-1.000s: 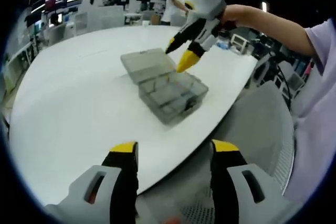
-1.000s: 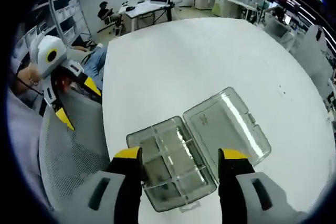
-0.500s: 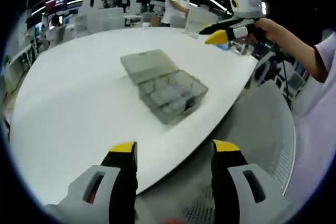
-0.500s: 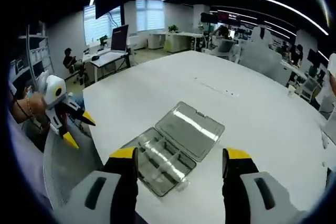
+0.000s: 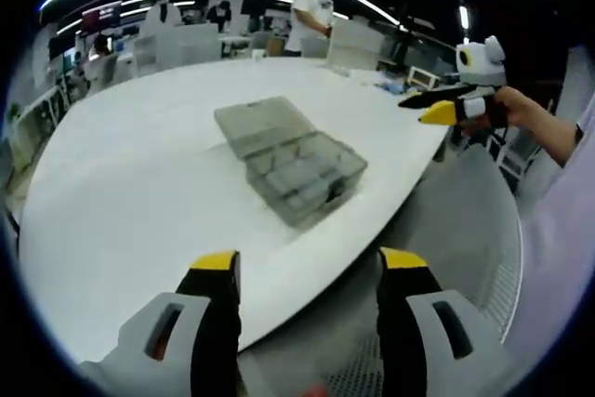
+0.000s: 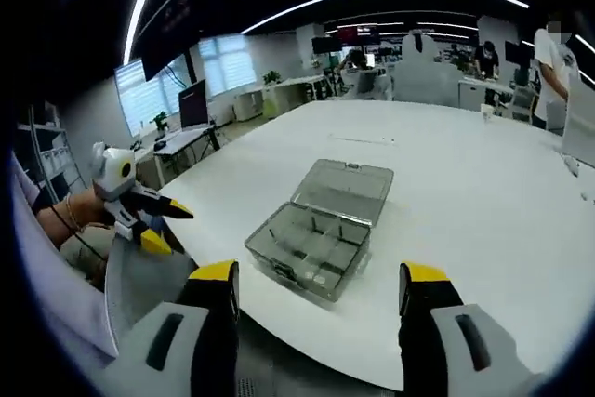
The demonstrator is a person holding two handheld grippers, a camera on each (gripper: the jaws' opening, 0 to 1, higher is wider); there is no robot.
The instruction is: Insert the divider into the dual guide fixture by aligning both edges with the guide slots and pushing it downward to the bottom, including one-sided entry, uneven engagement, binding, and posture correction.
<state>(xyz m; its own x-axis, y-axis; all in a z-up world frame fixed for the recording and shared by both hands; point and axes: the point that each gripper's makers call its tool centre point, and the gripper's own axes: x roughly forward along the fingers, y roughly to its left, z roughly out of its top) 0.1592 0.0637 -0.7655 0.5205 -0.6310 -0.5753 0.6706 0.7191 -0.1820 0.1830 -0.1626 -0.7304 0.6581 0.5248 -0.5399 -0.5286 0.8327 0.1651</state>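
A clear grey compartment case (image 5: 302, 169) lies on the white table (image 5: 139, 183) with its lid (image 5: 262, 123) folded flat behind it. Thin dividers cross its compartments; I cannot pick out a loose one. My left gripper (image 5: 309, 267) is open and empty, hanging over the table's near edge, well short of the case. To the right, off the table's rim, a hand holds my right gripper (image 5: 416, 112). In the right gripper view the case (image 6: 311, 244) and lid (image 6: 346, 188) lie ahead of my open, empty right gripper (image 6: 319, 276). My left gripper (image 6: 177, 230) is at the left.
A grey mesh chair (image 5: 465, 230) stands beside the table's curved edge. A person in a white shirt (image 5: 311, 11) stands at the far side. Desks with monitors (image 6: 191, 104) fill the room behind. The table (image 6: 483, 192) spreads wide around the case.
My right gripper has drawn back from just above the case to beyond the table's edge and levelled out. The left gripper has hardly moved. The case has stayed put.
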